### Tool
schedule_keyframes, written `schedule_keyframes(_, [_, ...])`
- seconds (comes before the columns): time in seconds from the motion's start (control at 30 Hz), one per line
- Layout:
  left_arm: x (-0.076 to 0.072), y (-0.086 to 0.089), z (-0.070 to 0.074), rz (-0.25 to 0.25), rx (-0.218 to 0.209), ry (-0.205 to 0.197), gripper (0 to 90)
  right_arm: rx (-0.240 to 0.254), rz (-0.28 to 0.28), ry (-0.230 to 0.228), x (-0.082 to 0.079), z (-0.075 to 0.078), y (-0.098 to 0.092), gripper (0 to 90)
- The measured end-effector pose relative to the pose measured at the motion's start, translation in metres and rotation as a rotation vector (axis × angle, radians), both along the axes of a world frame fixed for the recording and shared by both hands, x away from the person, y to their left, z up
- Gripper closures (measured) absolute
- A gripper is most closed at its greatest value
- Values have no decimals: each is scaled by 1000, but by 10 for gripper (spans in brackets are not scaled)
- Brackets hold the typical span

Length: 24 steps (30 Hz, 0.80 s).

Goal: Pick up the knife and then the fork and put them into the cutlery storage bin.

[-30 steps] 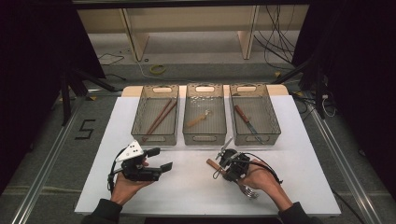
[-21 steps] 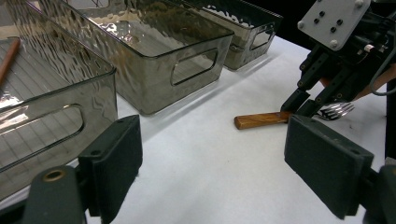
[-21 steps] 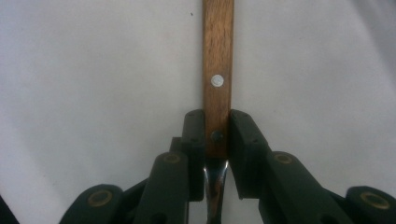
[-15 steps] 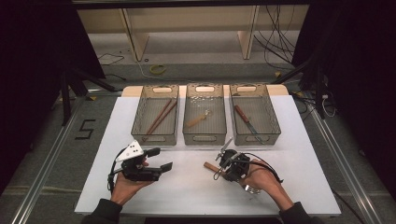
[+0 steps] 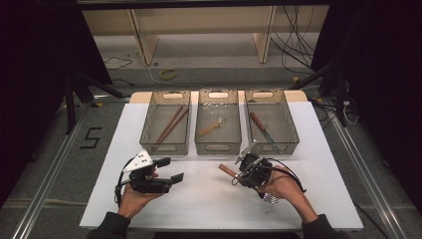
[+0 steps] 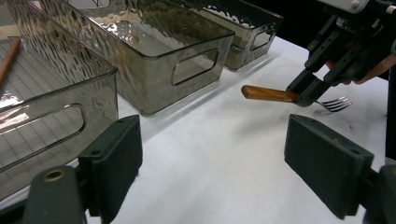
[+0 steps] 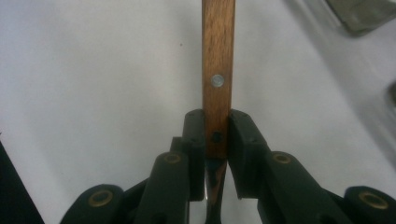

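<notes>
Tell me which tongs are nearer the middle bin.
Right. The right tongs sit just in front of the middle bin, clamping a fork; the left tongs sit farther left.

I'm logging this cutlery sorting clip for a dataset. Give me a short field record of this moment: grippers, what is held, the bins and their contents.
surface: white table
right gripper: shut on the fork, jaws clamped on its wooden handle, tines toward the person
left gripper: open, nothing between the jaws
left bin: chopsticks
middle bin: one wooden-handled utensil, type unclear
right bin: knife
</notes>
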<state>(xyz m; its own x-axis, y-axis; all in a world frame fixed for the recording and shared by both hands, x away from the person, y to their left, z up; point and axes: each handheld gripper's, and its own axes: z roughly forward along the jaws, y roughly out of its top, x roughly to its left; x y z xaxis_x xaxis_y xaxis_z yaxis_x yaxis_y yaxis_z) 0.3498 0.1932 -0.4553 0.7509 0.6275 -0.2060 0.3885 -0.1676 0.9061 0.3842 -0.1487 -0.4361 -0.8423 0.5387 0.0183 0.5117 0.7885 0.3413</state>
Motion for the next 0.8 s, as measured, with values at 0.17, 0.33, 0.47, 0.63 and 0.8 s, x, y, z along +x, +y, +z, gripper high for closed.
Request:
schedule_keyframes(0.17, [0, 0, 0, 1, 0, 0, 187, 21, -10, -9, 2, 6, -3, 784])
schedule_keyframes(0.33, [0, 0, 0, 2, -1, 0, 187, 49, -24, -23, 4, 15, -10, 784])
schedule_keyframes(0.47, [0, 0, 0, 4, -4, 2, 187, 91, -46, -51, 9, 29, -18, 784])
schedule_keyframes(0.63, [1, 1, 0, 3, -4, -1, 187, 145, -84, -97, 20, 49, -30, 783])
schedule_keyframes(0.8, [1, 2, 0, 7, -10, 0, 187, 184, -119, -141, 35, 65, -39, 783])
